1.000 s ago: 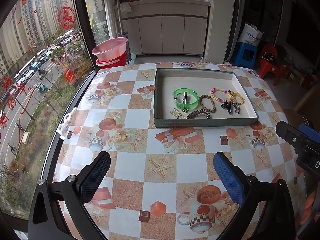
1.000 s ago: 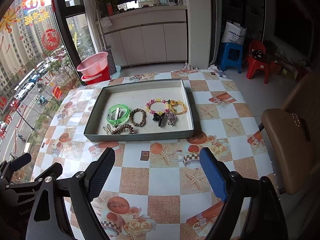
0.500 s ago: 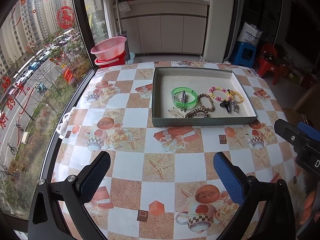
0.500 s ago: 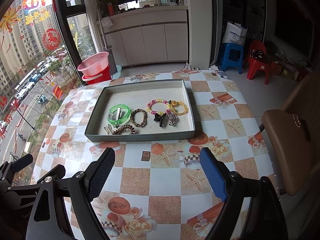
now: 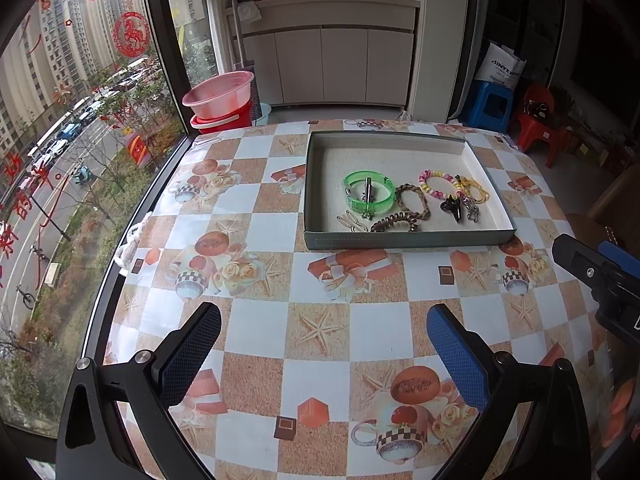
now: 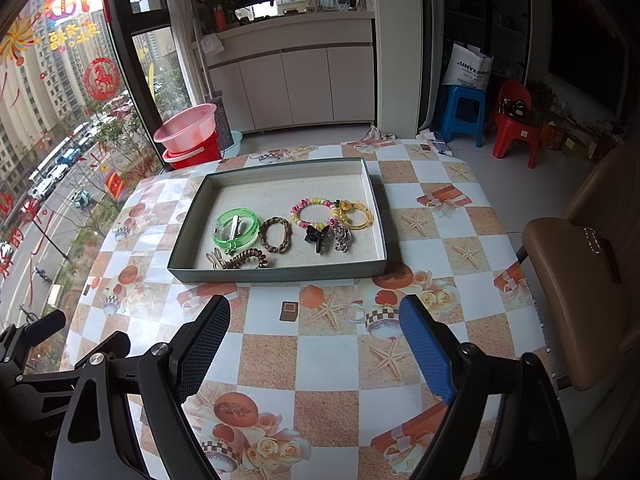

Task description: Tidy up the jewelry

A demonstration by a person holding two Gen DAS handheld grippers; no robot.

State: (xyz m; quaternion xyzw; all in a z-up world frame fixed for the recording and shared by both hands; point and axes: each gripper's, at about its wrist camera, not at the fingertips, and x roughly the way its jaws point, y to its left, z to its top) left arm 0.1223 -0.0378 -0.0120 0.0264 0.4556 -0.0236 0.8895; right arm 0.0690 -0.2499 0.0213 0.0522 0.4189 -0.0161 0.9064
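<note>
A desk (image 5: 256, 232) covered in a checkered cloth printed with starfish, teacups and gift boxes carries a shallow grey tray (image 5: 408, 240) toward its far edge. The jewelry lies in the near half of the tray: a green bangle (image 5: 368, 196) with a silver clip (image 5: 366, 194) resting across it at the left, a brown braided bracelet (image 5: 412, 202) beside it, a brown coil hair tie (image 5: 394, 224) and pale rabbit-shaped clips (image 5: 352, 222) against the near wall, then a pink and yellow beaded bracelet (image 5: 438, 184), a yellow flower band (image 5: 474, 190), a black butterfly clip (image 5: 452, 206) and a clear claw clip (image 5: 472, 210) at the right. The left tongs (image 5: 324, 344) and right tongs (image 6: 316, 340) both hover over the desk's near side, spread wide with nothing between them, well apart from the tray. A tan chair (image 6: 580, 272) stands by the desk's right edge.
</note>
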